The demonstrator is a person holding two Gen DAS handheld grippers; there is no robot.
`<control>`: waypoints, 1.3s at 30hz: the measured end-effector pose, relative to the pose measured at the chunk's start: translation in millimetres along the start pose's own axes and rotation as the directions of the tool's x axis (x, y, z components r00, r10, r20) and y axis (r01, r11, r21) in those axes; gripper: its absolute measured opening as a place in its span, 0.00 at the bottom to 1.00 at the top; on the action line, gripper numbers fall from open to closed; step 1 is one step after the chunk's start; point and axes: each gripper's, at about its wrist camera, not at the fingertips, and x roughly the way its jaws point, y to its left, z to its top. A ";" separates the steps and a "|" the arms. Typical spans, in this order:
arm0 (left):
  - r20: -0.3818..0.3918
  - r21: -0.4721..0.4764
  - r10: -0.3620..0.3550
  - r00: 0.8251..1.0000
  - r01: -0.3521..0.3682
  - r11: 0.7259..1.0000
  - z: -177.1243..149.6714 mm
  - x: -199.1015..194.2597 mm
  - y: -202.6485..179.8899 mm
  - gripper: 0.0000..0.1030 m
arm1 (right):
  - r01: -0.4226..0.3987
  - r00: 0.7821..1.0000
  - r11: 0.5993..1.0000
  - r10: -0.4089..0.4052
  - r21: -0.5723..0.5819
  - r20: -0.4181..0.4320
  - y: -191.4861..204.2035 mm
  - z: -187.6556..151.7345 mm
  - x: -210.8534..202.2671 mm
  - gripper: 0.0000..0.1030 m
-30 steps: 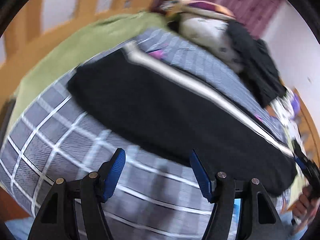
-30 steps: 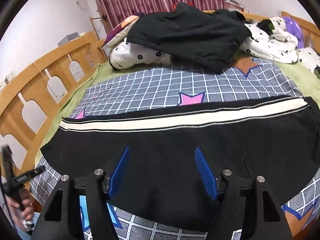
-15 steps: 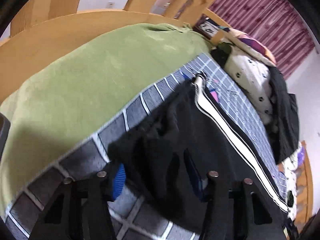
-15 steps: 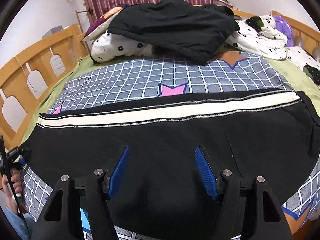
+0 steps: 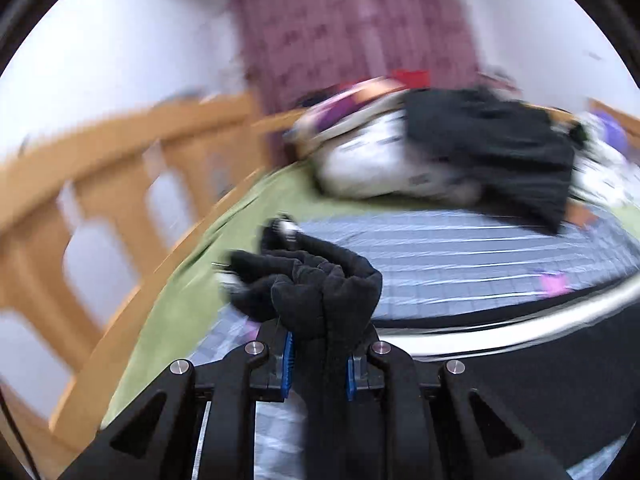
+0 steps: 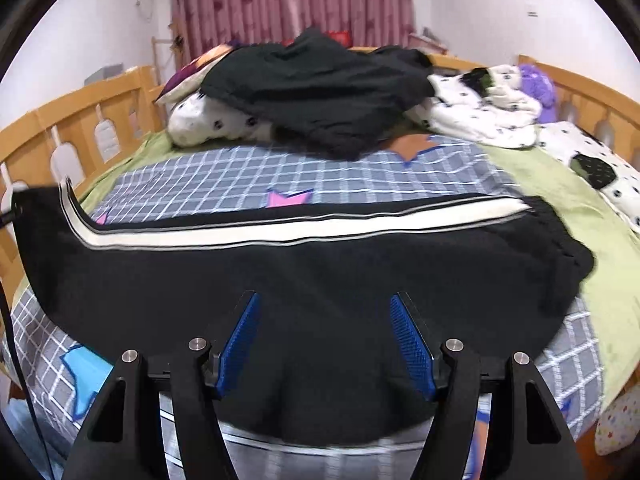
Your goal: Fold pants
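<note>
Black pants (image 6: 320, 272) with a white side stripe (image 6: 304, 232) lie across the checked bedsheet (image 6: 320, 172). Their left end is lifted off the bed at the left edge of the right wrist view. My left gripper (image 5: 318, 364) is shut on that bunched black cuff (image 5: 316, 288) and holds it above the sheet; the view is blurred. My right gripper (image 6: 326, 340) is open and empty, hovering just over the near edge of the pants, around their middle.
A pile of black clothing (image 6: 316, 88) lies on spotted pillows (image 6: 212, 124) at the head of the bed. A wooden rail (image 6: 72, 128) runs along the left side. A green sheet (image 6: 560, 192) and spotted bedding (image 6: 500, 116) lie at the right.
My left gripper has closed on the pants' left cuff and raised it off the bed, swinging its view round. The right gripper has stayed open over the near edge.
</note>
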 end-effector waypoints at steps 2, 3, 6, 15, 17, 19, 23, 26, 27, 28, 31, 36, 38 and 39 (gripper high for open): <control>0.011 0.070 -0.085 0.996 0.084 0.994 8.0 -18.5 -59.0 0.17 | 0.024 0.999 0.999 -0.025 0.049 0.025 -28.9 -4.9 -9.6 0.65; 0.007 0.099 -0.129 0.992 0.128 0.987 8.1 -25.1 -88.7 0.17 | 0.033 0.999 0.997 -0.036 0.074 0.032 -40.9 -6.2 -12.6 0.65; -0.027 0.187 -0.255 0.966 0.256 0.948 -10.4 -38.1 -174.3 0.17 | 0.050 0.997 0.983 -0.060 0.176 0.054 -82.5 -12.3 -21.8 0.65; -0.209 0.345 -0.296 0.932 0.353 0.870 -129.0 -35.1 -313.5 0.18 | 0.035 0.994 0.906 -0.077 0.422 0.082 -164.1 -29.3 -30.6 0.65; -0.229 0.340 -0.357 0.905 0.418 0.842 -128.9 -44.0 -301.7 0.31 | 0.022 0.995 0.914 -0.059 0.405 0.079 -159.9 -28.2 -27.3 0.65; -0.267 0.285 -0.449 0.853 0.515 0.809 -124.6 -52.0 -281.9 0.46 | 0.020 0.996 0.932 -0.050 0.362 0.074 -148.0 -25.4 -22.9 0.65; -0.187 0.166 -0.500 0.846 0.529 0.832 -121.1 -69.6 -210.6 0.73 | -0.037 0.998 0.960 0.023 0.278 0.055 -118.8 -21.1 -14.8 0.65; -0.175 0.090 -0.438 0.882 0.457 0.885 -127.3 -60.1 -153.0 0.74 | -0.106 0.994 0.965 0.102 0.238 0.026 -91.1 -18.1 -6.0 0.65; -0.188 0.068 -0.412 0.892 0.430 0.900 -130.0 -53.8 -137.8 0.74 | -0.139 0.990 0.965 0.142 0.222 0.005 -78.4 -16.3 0.3 0.65; -0.201 0.049 -0.384 0.901 0.401 0.915 -134.5 -48.3 -124.0 0.74 | -0.173 0.983 0.963 0.181 0.207 -0.018 -65.4 -14.6 7.1 0.65; -0.245 -0.003 -0.296 0.923 0.305 0.952 -152.4 -23.7 -74.0 0.74 | -0.239 0.965 0.959 0.253 0.154 -0.071 -29.6 -10.3 24.8 0.65; -0.278 -0.077 -0.294 0.914 0.284 0.956 -168.8 -6.4 -34.3 0.74 | -0.224 0.960 0.967 0.241 0.121 -0.141 4.9 -11.6 51.7 0.56; -0.266 -0.074 -0.297 0.917 0.287 0.955 -166.5 -2.8 -32.7 0.74 | -0.215 0.957 0.969 0.233 0.120 -0.170 11.1 -14.9 62.0 0.54; -0.261 -0.065 -0.295 0.919 0.288 0.955 -166.7 -3.7 -33.9 0.74 | -0.214 0.956 0.969 0.233 0.119 -0.178 12.9 -16.7 64.9 0.51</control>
